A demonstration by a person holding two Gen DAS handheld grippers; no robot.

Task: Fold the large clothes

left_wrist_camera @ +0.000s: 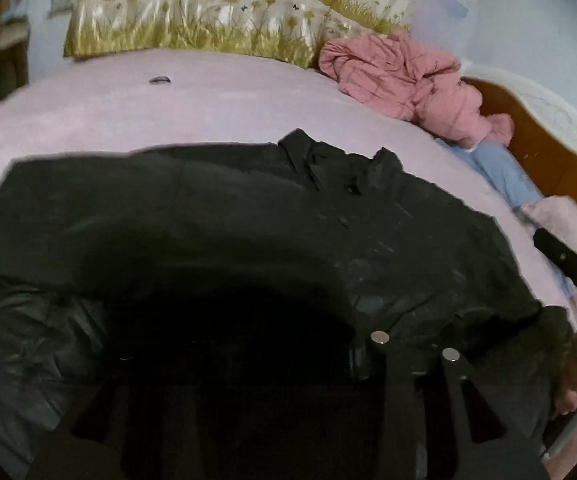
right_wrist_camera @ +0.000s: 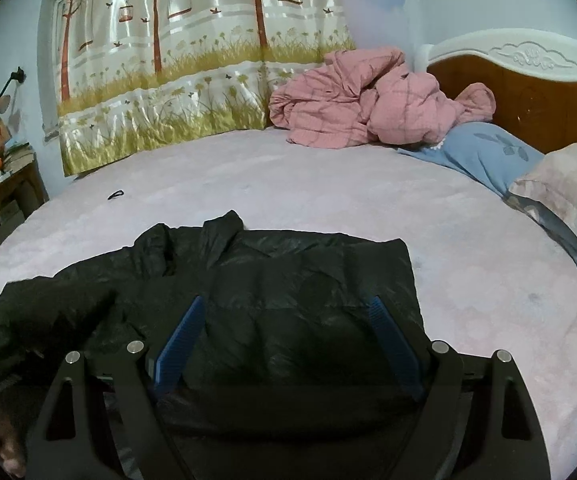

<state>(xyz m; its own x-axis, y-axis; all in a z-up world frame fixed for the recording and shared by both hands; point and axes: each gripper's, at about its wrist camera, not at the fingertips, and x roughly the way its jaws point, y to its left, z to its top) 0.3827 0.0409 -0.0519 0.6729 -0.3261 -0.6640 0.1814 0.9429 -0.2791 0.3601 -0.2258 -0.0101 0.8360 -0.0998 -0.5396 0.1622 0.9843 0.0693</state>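
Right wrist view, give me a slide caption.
Open right gripper poised over a black jacket spread on the pink bed.

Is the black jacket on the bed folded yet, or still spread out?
Partly folded. The black jacket lies on the bed with its right side turned in to a straight edge, while a sleeve still sticks out on the left.
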